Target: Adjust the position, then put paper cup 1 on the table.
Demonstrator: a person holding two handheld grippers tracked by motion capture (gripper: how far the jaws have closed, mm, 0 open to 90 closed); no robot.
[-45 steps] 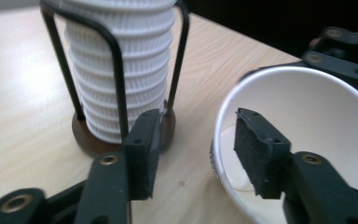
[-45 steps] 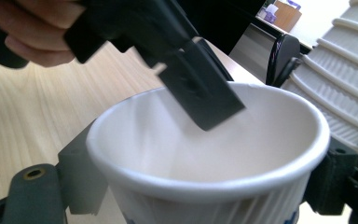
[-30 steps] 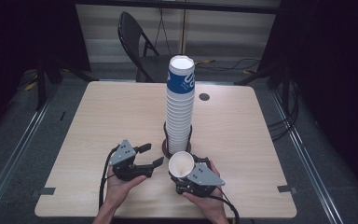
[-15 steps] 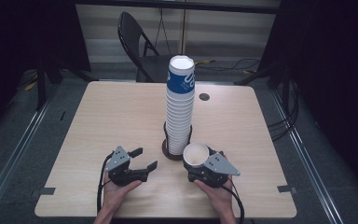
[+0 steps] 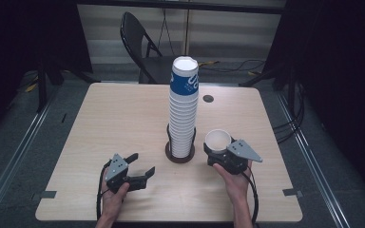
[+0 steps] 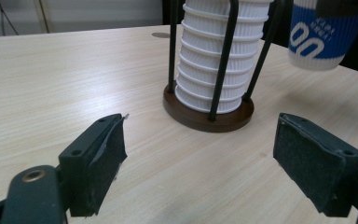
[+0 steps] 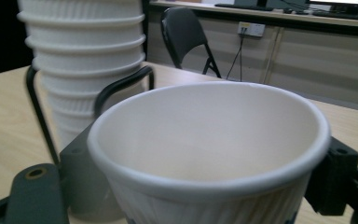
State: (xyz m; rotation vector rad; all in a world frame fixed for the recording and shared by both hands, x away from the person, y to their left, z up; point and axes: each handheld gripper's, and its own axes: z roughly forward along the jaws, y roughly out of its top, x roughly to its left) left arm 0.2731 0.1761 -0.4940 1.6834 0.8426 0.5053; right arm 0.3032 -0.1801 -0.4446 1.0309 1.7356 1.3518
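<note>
Right gripper (image 5: 217,153) clamps one paper cup (image 5: 217,140), left gripper (image 5: 140,165) empty with jaws wide

Cup sits right of centre in the high view, just right of the cup stack (image 5: 184,111) in its wire holder (image 5: 179,156), upright, mouth up, both pads pressed on its sides, held off the table (image 5: 123,114). Left gripper at lower left near the front edge, jaws have just been opening, nothing between them. In the left gripper view the held cup (image 6: 325,35) hangs at upper right, the holder base (image 6: 207,116) at centre
</note>
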